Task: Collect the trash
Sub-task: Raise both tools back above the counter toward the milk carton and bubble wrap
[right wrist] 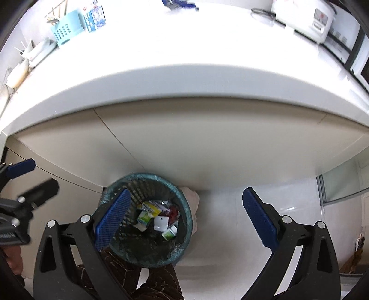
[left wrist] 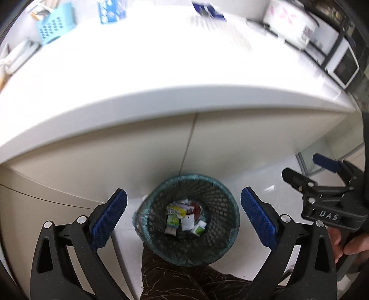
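Your left claw (left wrist: 183, 217) stands wide open with nothing between its blue pads (left wrist: 108, 221). The bin (left wrist: 186, 219) sits straight below it on the floor, framed in the gap between the two fingers, well under the tips and not touched by them. Your right claw (right wrist: 184, 217) is open just as wide and holds nothing either. From its view the bin (right wrist: 147, 219) lies below and to the left, with the left pad (right wrist: 113, 217) crossing in front of its rim while the right pad hangs over bare floor (right wrist: 221, 221).

Inside the bin lies the trash (left wrist: 184, 218): a yellow wrapper, green and white packets, a white tag, a small white bottle with a green label and something red. A thin liner is folded over its rim. The bin stands close against the pale cabinet front under the white table (left wrist: 161, 76). Your patterned trouser leg (left wrist: 166, 277) shows just beneath the bin. Far back on the table are a light blue basket (right wrist: 66, 28) and a white cooker (right wrist: 304, 18).
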A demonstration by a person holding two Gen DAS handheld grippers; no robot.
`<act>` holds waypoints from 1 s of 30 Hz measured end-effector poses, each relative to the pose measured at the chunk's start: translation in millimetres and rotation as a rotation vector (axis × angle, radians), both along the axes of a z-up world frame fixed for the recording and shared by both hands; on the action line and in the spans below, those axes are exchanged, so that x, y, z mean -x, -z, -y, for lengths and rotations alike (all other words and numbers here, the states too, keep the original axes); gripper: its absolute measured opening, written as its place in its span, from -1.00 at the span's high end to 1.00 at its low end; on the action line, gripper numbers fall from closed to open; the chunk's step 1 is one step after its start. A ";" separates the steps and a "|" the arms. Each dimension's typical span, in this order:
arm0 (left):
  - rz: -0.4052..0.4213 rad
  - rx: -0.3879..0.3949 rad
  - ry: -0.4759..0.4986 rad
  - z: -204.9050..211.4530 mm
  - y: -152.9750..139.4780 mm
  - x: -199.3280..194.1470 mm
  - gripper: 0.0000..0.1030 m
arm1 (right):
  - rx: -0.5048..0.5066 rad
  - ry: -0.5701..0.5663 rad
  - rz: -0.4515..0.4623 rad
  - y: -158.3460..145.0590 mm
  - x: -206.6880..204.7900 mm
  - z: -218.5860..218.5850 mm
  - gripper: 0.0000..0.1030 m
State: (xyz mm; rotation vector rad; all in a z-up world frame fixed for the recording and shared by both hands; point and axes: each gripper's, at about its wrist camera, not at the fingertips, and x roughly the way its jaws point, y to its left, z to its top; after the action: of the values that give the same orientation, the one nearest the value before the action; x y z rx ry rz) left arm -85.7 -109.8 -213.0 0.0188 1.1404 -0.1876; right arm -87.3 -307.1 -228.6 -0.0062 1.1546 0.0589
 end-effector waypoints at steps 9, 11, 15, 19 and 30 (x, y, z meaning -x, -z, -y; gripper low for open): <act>0.066 0.021 -0.076 -31.4 -79.5 -2.0 -0.88 | -0.018 -0.032 0.080 -68.5 -12.4 -9.8 -0.81; 0.077 0.025 -0.092 -35.8 -87.8 -3.0 -0.88 | -0.016 -0.039 0.097 -82.5 -16.9 -13.9 -0.81; 0.103 0.032 -0.112 -46.1 -111.6 -12.6 -0.88 | -0.015 -0.051 0.126 -110.6 -28.5 -23.8 -0.81; 0.120 0.041 -0.134 -56.8 -134.5 -28.3 -0.88 | -0.023 -0.053 0.145 -133.9 -43.7 -32.0 -0.81; 0.162 0.036 -0.158 -83.5 -165.2 -83.3 -0.88 | -0.035 -0.039 0.153 -161.3 -94.9 -49.4 -0.81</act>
State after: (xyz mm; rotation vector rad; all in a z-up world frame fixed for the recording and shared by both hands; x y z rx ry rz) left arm -2.4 -26.3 -47.7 -0.0861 0.9718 -0.0647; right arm 7.7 -257.6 -67.3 -0.0026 1.0006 0.1116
